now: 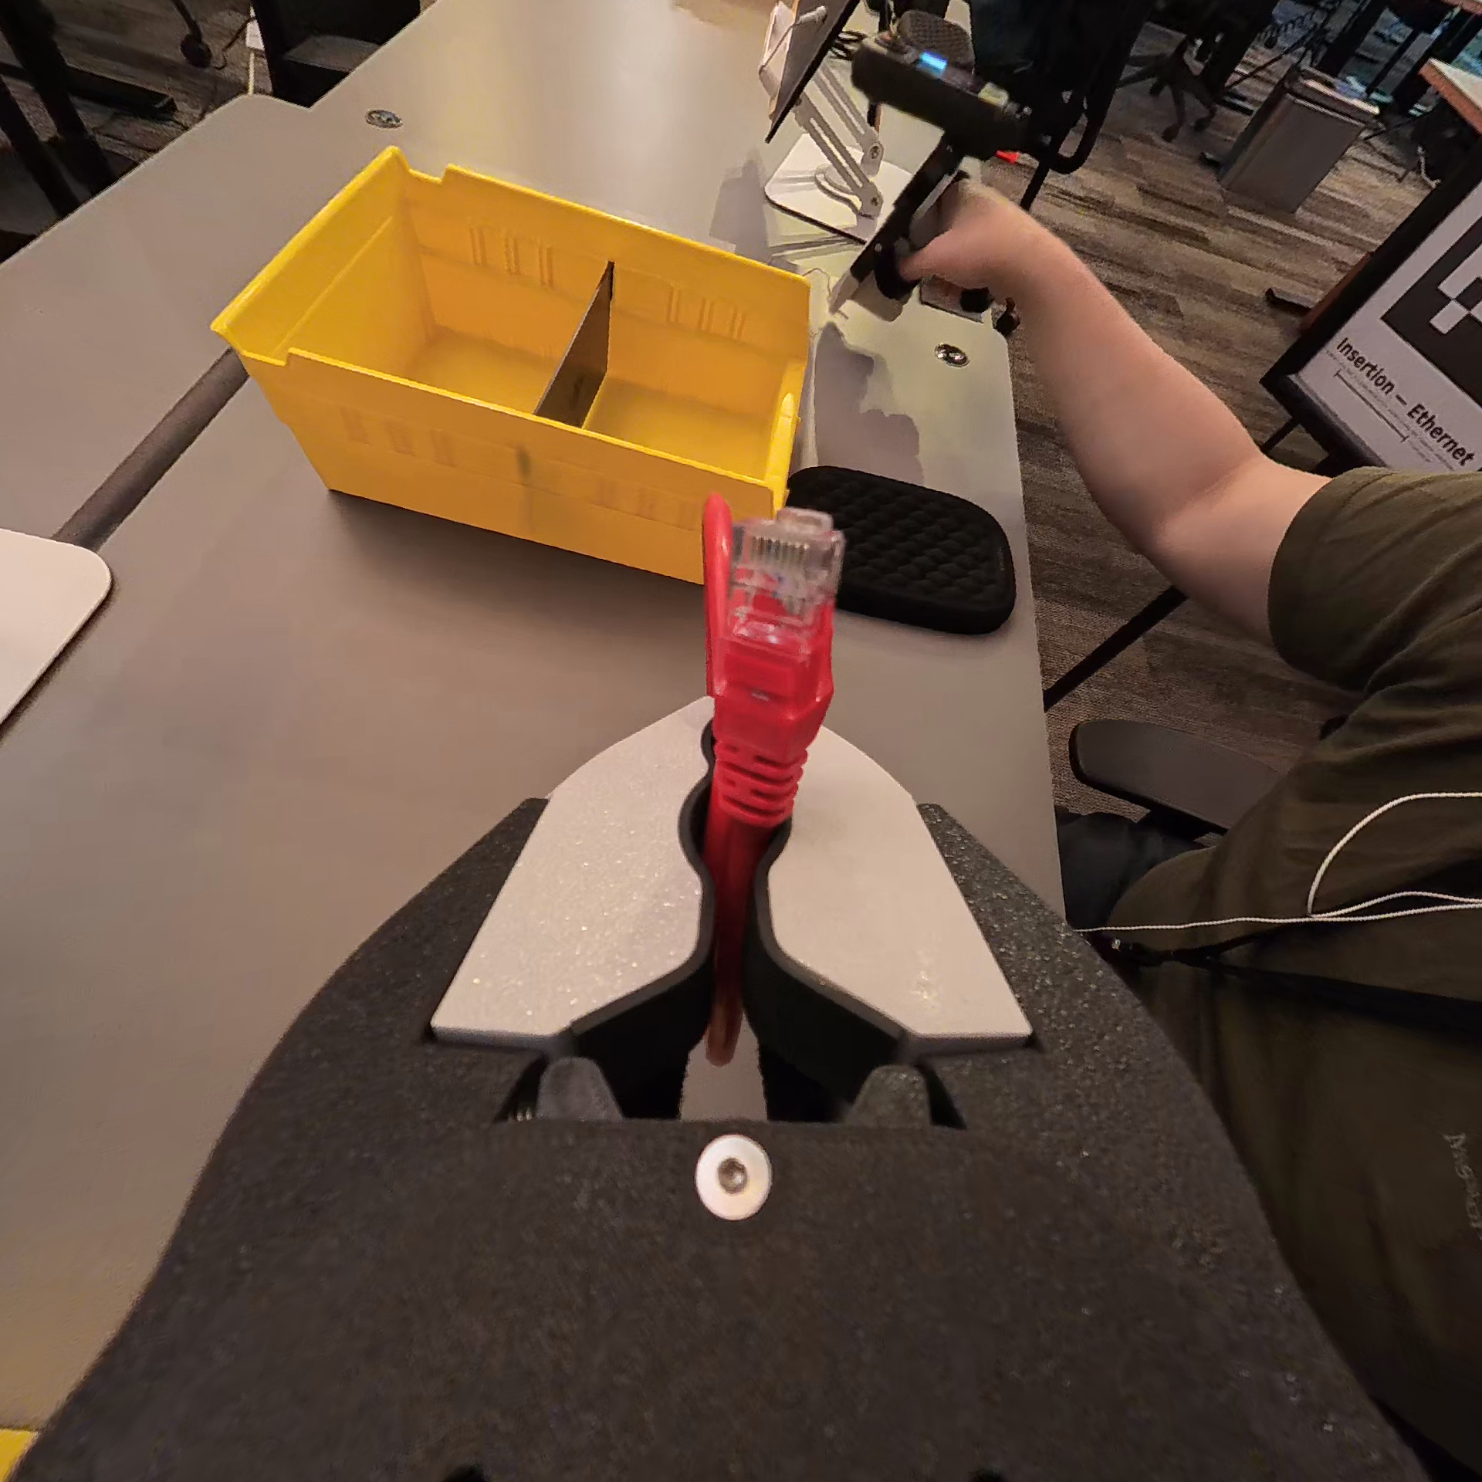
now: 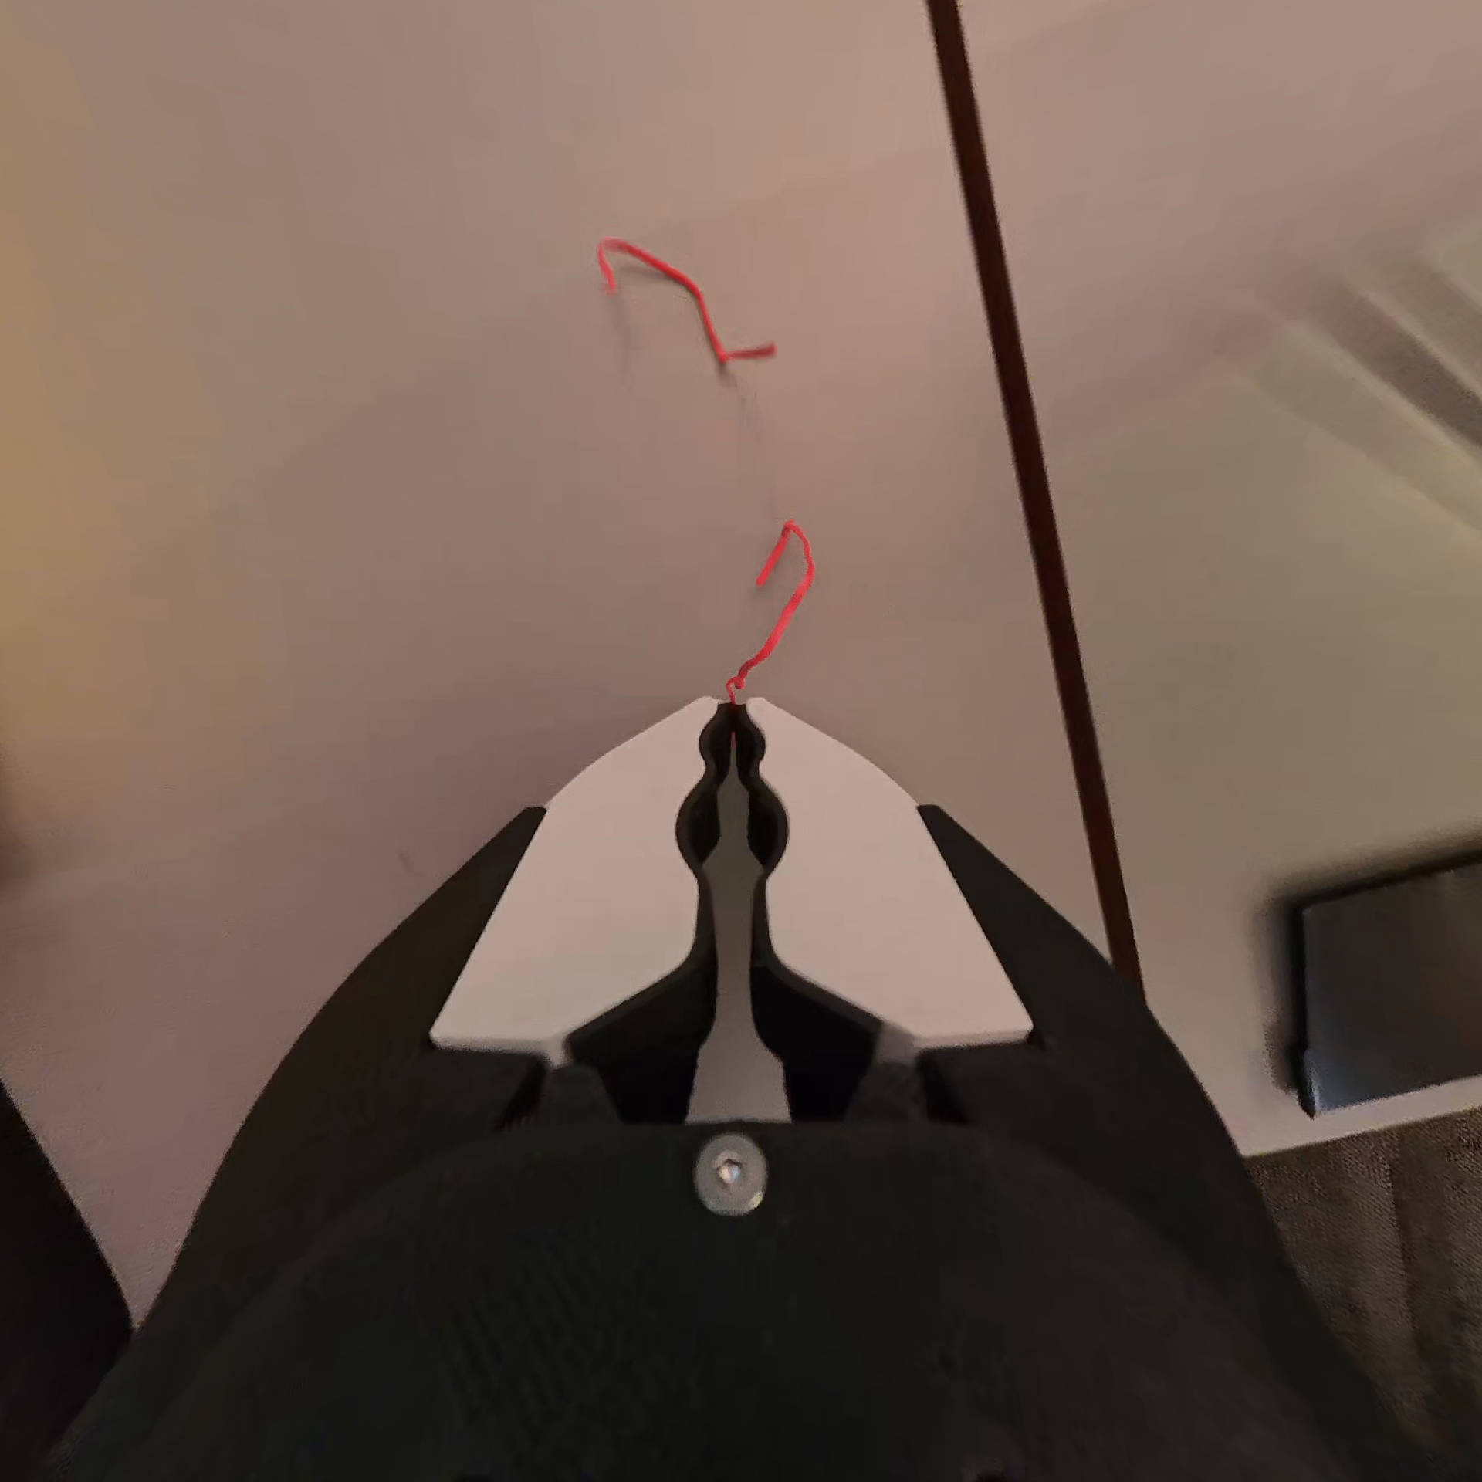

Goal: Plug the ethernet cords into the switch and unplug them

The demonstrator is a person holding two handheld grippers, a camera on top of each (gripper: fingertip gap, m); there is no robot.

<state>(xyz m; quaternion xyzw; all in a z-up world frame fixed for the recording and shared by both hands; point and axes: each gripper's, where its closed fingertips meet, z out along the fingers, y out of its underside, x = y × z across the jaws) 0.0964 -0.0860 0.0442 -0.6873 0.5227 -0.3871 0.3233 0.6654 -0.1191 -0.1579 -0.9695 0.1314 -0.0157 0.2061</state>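
Note:
My left gripper is shut on a red ethernet cord. The pads press on its ribbed boot. Its clear plug sticks out forward, above the grey table. My right gripper is shut on the end of a thin red twist wire, which curls away from the fingertips over the table. A second loose red wire piece lies farther off. In the left wrist view the right gripper is far off, held by a hand, tips down near the table. No switch is plainly in view.
A yellow two-compartment bin stands ahead of the left gripper, with a black padded mat to its right. A person's arm reaches over the table's right edge. A dark seam and a dark rectangular object show in the right wrist view. About 60 cm separates my left fingertips from my right.

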